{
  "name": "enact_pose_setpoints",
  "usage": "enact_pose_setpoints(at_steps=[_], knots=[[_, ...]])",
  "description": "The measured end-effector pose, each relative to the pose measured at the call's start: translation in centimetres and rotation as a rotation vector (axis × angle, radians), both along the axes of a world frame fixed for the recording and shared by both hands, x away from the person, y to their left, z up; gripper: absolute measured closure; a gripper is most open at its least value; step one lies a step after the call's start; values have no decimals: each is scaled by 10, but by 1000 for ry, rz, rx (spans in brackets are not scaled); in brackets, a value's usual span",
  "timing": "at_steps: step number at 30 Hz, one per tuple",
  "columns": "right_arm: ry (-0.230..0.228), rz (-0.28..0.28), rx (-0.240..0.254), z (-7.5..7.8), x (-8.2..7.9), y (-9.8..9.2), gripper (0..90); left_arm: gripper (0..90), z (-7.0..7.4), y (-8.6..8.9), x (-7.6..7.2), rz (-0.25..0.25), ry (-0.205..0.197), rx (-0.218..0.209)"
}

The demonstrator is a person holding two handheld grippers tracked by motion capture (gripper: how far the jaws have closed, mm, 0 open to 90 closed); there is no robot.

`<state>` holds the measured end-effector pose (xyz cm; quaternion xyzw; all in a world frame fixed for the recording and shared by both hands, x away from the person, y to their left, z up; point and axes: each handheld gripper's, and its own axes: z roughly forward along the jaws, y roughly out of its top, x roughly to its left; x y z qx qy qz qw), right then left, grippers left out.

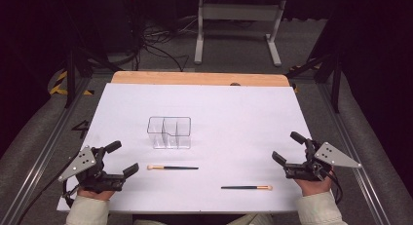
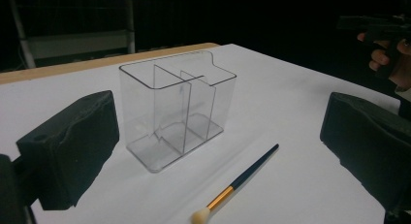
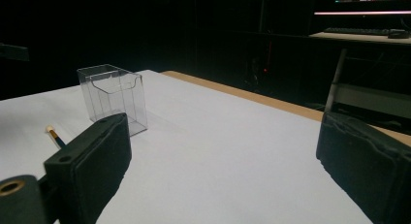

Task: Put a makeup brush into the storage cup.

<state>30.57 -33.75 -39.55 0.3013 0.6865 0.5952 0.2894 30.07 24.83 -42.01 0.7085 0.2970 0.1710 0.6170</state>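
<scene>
table [image 1: 234,108] (white top) | clear organizer [image 1: 169,133] | two brushes [image 1: 173,167] [image 1: 246,187]

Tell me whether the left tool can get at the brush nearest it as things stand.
Probably yes: the left tool is open with nothing between its jaws, and only bare white table separates it from the brush; the clear organizer stands farther back.

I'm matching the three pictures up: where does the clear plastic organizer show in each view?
High view: clear organizer stands left of centre on the white table.
Left gripper view: centre, behind a brush.
Right gripper view: upper left.
Shared landmark: the table's wooden far edge.
</scene>
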Motion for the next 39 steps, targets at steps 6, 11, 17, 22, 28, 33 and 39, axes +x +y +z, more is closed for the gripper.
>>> enact_pose_setpoints(at_steps=[6, 11, 17, 22, 28, 33, 39], knots=[[21, 3, 5, 0, -1, -1, 37, 12, 9, -13, 3, -48, -25, 32], [23, 15, 1, 0, -2, -1, 56, 12, 13, -28, 11, -122, -24, 39], [25, 38, 34, 0, -2, -2, 67, 18, 15, -35, 17, -143, -25, 21], [30, 39, 33, -1, -1, -3, 64, 11, 16, -42, 20, -169, -25, 9], [20, 35, 37, 1, -2, -3, 66, 6, 18, -48, 21, -172, -31, 18], [11, 55, 45, 1, -1, -3, 61, 4, 18, -49, 20, -163, -36, 23], [26, 62, 29, -1, 2, -1, 37, 6, 18, -48, 21, -164, -35, 24]])
